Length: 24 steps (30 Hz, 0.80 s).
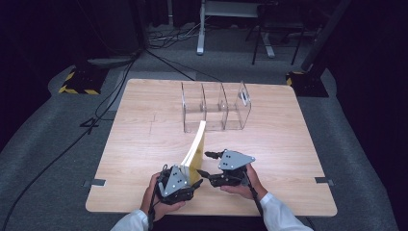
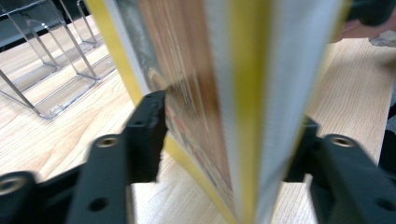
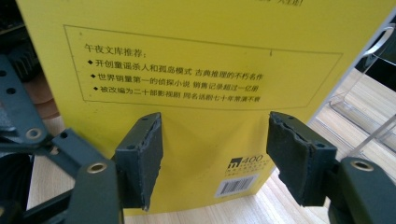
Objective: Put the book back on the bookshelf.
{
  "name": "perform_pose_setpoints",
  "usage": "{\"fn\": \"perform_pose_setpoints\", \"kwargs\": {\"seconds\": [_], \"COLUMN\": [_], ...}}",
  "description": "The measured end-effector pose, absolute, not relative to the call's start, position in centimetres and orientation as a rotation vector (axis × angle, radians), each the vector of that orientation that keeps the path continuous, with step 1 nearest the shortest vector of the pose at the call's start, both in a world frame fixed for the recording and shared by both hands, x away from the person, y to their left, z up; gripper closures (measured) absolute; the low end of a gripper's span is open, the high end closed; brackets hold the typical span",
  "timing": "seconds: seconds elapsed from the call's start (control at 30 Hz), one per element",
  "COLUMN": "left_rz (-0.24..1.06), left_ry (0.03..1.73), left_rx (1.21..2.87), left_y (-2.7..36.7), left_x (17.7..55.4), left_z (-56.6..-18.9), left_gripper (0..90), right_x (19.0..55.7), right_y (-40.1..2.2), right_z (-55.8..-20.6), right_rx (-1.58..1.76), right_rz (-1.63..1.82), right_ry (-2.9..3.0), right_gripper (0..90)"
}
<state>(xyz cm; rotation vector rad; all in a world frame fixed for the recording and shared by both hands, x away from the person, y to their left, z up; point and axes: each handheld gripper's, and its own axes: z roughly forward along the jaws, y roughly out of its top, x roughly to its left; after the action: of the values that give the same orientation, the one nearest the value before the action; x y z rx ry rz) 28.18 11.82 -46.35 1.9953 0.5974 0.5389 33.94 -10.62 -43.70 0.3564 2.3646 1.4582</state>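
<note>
yellow book [image 1: 196, 149] stands on edge on bench [image 1: 144, 144], short of clear divider rack [image 1: 214, 108]. left claw [image 2: 229, 140] grips it across its thickness; right claw [image 3: 215, 154] open beside cover. racking not yet done.

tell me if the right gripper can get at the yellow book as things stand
Probably yes: the right gripper is open and faces the book's yellow back cover, with nothing between; the left gripper straddles its near end.

The high view looks forward and down over the whole bench [image 1: 144, 144]; each claw view sits very close to the book [image 1: 195, 149], from opposite sides
</note>
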Motion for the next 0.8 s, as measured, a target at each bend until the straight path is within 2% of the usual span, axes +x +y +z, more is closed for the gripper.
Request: {"fn": "perform_pose_setpoints", "kwargs": {"seconds": [0.13, 0.2, 0.53, 0.67, 0.8], "left_rz": [0.578, 0.556, 0.419, 0.317, 0.291], "left_ry": [0.623, 0.63, 0.509, 0.457, 0.422], "left_rx": [1.979, 1.981, 1.988, 1.976, 1.983], "left_y": [12.5, 13.2, 14.6, 15.4, 15.5], "left_x": [28.3, 28.7, 29.6, 29.6, 29.6], "left_z": [-46.2, -46.1, -46.2, -46.2, -46.2], "left_gripper": [68.4, 74.2, 75.3, 75.3, 75.2], "right_x": [34.2, 34.3, 35.8, 36.5, 36.9], "right_y": [-11.3, -12.0, -15.9, -16.6, -16.7], "right_z": [-43.5, -43.5, -44.2, -44.8, -44.9], "right_rx": [0.377, 0.39, 0.47, 0.481, 0.424], "right_rz": [1.466, 1.47, 1.483, 1.5, 1.573], "right_ry": [2.354, 2.347, 2.306, 2.316, 2.341], "right_gripper": [36.2, 35.9, 34.5, 32.4, 31.5]}}
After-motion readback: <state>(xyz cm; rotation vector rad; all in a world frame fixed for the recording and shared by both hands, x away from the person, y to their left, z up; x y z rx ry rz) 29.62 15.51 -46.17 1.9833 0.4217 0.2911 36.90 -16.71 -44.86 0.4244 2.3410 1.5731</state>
